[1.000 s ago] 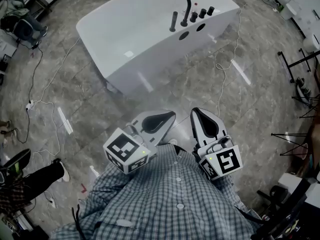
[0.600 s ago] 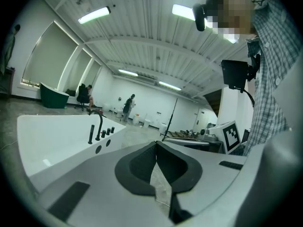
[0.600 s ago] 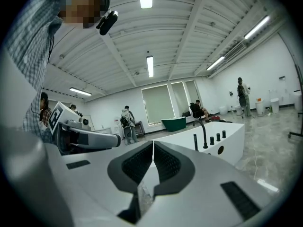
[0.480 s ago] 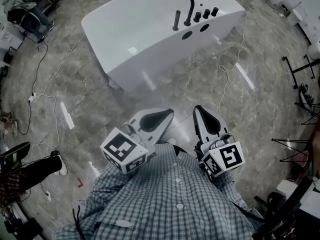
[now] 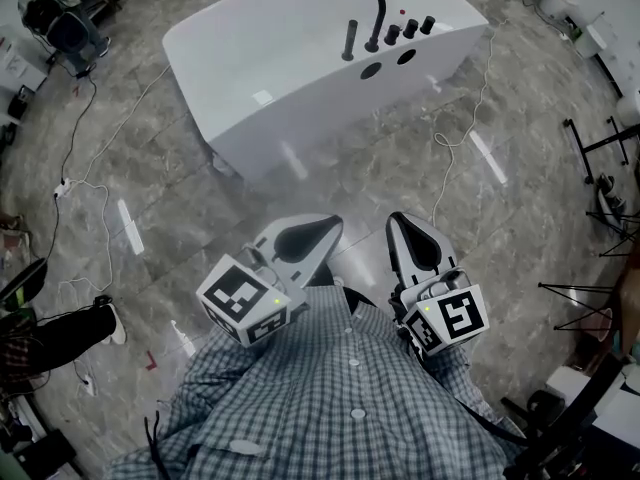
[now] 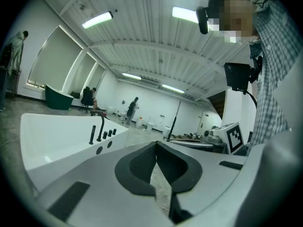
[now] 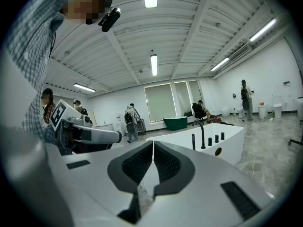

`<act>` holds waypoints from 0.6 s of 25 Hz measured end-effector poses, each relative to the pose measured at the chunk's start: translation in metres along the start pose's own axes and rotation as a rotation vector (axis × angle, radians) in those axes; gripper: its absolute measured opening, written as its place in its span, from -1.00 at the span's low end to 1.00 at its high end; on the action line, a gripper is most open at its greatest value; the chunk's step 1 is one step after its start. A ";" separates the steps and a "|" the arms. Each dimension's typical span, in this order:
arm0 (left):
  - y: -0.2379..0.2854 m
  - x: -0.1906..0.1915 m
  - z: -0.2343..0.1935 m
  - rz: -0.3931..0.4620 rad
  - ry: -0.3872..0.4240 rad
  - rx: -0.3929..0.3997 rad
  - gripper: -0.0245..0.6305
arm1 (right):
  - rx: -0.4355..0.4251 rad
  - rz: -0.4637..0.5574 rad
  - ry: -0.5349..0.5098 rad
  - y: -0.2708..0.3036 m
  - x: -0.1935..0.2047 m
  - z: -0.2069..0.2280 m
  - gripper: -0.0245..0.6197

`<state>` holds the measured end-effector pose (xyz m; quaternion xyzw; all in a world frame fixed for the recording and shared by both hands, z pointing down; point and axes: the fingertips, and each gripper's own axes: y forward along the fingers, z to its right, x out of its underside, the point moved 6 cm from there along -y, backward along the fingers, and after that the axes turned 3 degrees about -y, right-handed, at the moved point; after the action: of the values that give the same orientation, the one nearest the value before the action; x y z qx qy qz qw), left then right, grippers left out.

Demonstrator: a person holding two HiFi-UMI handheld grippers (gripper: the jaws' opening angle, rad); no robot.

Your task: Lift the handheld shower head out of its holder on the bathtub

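The white bathtub (image 5: 250, 38) stands across the floor ahead of me. On its near end are a black arched faucet (image 5: 368, 6), three knobs (image 5: 408, 28) and the black handheld shower head (image 5: 349, 40), upright in its holder. I also see the shower head (image 6: 92, 134) in the left gripper view and the shower head (image 7: 193, 141) in the right gripper view. My left gripper (image 5: 325, 230) and right gripper (image 5: 400, 222) are held close to my chest, far short of the tub. The left gripper (image 6: 156, 144) and right gripper (image 7: 153, 143) are both shut and empty.
Cables (image 5: 455, 118) trail over the grey stone floor on both sides of the tub. Black stands (image 5: 600, 198) line the right edge and a person's leg (image 5: 60, 333) is at the left. A green tub (image 7: 175, 123) and several people are far behind.
Both grippers have drifted slightly with me toward the tub, still shut and empty. The leg at the left has slid lower in the head view.
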<state>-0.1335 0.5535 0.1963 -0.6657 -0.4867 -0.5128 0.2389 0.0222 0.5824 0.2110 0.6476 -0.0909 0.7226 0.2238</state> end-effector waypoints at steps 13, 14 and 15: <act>0.037 -0.018 -0.043 0.013 -0.020 0.012 -0.89 | 0.036 -0.020 -0.015 0.031 -0.001 0.036 -0.86; 0.043 -0.022 -0.049 0.016 -0.023 0.016 -0.89 | 0.040 -0.021 -0.015 0.037 -0.003 0.042 -0.86; 0.049 -0.025 -0.056 0.013 -0.022 0.022 -0.89 | 0.043 -0.023 -0.013 0.044 -0.005 0.047 -0.86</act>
<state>-0.1151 0.4778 0.2022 -0.6717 -0.4905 -0.4987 0.2442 0.0453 0.5228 0.2202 0.6581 -0.0694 0.7174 0.2178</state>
